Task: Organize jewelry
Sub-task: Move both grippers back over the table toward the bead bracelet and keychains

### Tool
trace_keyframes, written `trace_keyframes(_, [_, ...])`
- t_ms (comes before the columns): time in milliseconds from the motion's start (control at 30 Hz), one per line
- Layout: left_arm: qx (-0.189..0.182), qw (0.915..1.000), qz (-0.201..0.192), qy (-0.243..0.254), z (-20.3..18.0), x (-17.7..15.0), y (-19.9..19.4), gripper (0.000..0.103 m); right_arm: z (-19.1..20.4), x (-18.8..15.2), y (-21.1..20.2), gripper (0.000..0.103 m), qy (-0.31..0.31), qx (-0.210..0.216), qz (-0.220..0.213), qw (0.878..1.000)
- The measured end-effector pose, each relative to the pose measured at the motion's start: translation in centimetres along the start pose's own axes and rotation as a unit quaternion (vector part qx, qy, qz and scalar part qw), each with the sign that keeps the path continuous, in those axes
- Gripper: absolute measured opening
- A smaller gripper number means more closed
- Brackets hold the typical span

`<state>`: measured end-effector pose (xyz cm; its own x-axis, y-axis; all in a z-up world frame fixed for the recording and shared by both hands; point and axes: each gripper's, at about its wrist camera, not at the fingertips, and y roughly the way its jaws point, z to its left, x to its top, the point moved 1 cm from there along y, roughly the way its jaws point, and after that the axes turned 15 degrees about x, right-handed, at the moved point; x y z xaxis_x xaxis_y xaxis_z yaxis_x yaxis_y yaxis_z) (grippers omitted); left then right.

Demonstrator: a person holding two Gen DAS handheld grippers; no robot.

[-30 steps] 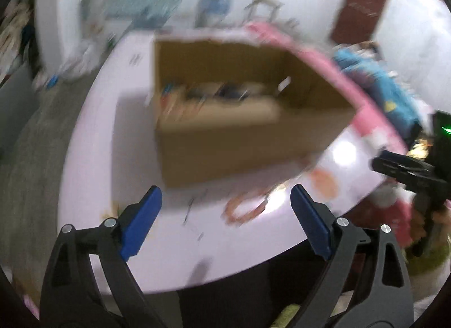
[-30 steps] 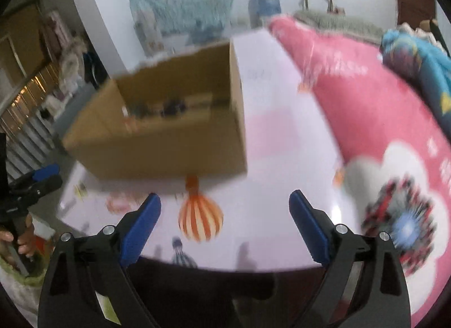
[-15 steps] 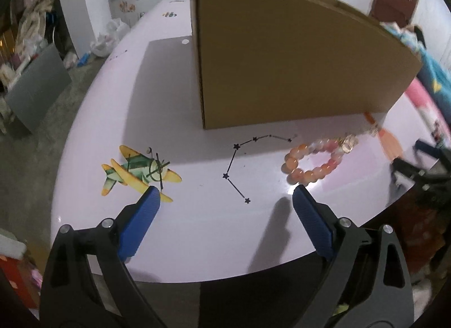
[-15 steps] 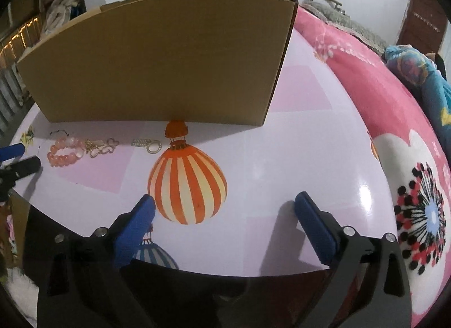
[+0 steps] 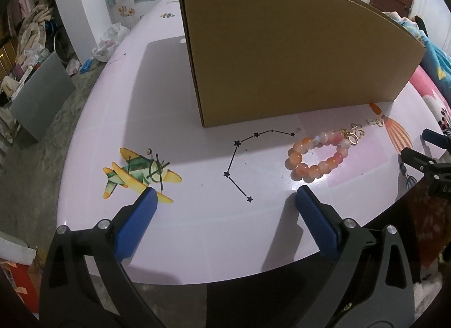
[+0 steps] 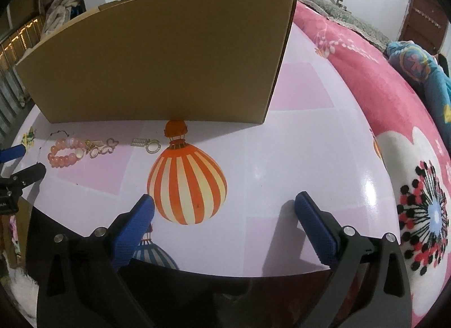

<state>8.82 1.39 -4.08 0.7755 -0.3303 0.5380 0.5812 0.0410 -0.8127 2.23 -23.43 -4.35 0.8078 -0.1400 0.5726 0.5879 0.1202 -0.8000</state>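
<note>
Fingers of the left gripper and right gripper have just opened wide, holding nothing; the bracelet of glossy peach-pink beads with gold charms lies on the table before the cardboard box.

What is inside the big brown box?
You can't see inside now: the cardboard box shows only its plain outer wall. The bead bracelet lies outside, in front of it.
</note>
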Motion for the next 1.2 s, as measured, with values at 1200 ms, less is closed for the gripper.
trace_keyframes(1200, [-0.032, 0.9979, -0.053, -0.017, 1.2, 0.2, -1.2, 0.096, 0.5, 0.0, -1.1, 0.096, -0.015, 0.022, -0.024, 0.999])
